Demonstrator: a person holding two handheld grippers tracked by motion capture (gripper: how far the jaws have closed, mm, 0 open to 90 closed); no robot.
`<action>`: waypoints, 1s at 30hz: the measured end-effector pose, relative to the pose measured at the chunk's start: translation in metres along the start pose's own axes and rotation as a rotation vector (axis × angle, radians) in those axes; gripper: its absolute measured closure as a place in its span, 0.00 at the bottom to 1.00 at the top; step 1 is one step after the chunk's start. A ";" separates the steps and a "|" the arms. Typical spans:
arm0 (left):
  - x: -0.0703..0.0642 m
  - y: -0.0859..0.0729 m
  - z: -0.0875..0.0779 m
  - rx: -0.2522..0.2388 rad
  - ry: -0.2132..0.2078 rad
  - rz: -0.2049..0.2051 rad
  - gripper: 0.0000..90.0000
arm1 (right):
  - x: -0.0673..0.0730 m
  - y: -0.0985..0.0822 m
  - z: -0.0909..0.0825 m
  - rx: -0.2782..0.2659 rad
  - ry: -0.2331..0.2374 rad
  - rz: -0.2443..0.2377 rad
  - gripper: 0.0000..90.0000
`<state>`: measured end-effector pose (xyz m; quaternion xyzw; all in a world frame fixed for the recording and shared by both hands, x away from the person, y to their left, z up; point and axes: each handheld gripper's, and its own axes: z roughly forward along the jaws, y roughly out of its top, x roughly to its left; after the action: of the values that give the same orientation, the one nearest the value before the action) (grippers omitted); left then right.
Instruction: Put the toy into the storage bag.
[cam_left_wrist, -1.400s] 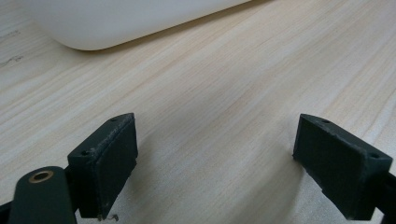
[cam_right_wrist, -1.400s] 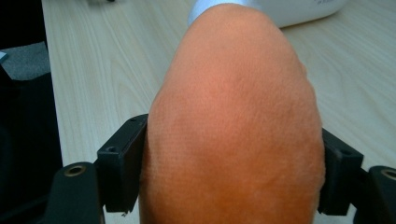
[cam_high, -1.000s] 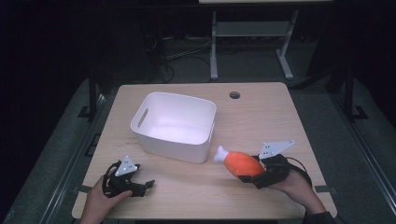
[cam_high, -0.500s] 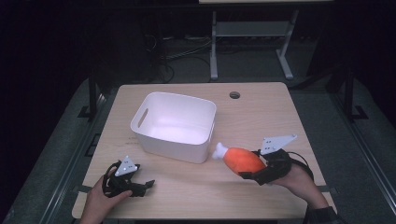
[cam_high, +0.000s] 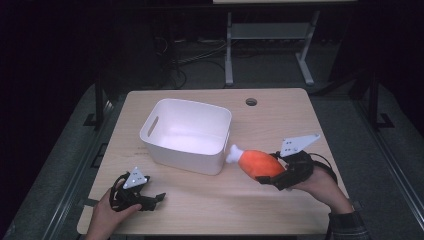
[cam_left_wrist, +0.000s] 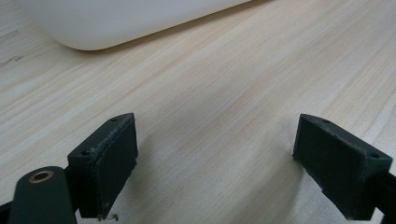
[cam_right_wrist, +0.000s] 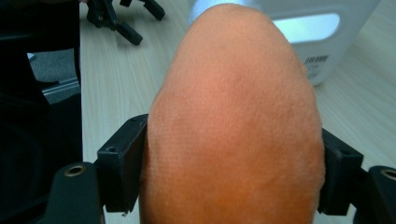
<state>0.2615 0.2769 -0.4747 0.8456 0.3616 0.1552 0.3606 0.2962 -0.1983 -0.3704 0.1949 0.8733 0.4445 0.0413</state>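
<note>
High view: right gripper (cam_high: 274, 176) at lower right of the frame, clamped on the fat orange end of a plush drumstick (cam_high: 260, 162), white bone tip pointing left toward the white bin (cam_high: 186, 135) in the middle. Bone tip just beside the bin's near right corner. Likely risk: tip catching on that rim if carried across too low, twisting the soft toy out of the grip. Open wooden table (cam_high: 280, 115) above and right of the toy; table edge close behind the hand. Left gripper (cam_high: 156, 198) at lower left, resting near the front edge, well apart from the bin.

Left gripper view: jaws spread wide, nothing between them, bare wood below, bin's rounded base at upper left. Plenty of free room ahead.

Right gripper view: orange plush bulging between both black pads (cam_right_wrist: 122, 161), squeezed from either side. Soft, rounded surface, so possible slipping under a quick swing. Bin wall with handle slot at upper right, close ahead.
</note>
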 end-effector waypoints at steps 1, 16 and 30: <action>0.000 0.000 0.000 0.000 0.000 -0.001 0.14 | 0.000 0.000 0.000 0.000 0.000 0.000 0.28; 0.000 0.000 0.000 0.001 -0.001 -0.002 0.14 | -0.007 0.032 -0.005 -0.030 0.007 -0.019 0.28; 0.000 0.000 0.000 0.000 0.000 0.000 0.14 | -0.014 0.064 0.003 -0.058 0.018 -0.030 0.28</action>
<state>0.2614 0.2769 -0.4747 0.8456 0.3617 0.1552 0.3605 0.3296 -0.1670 -0.3227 0.1767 0.8633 0.4706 0.0457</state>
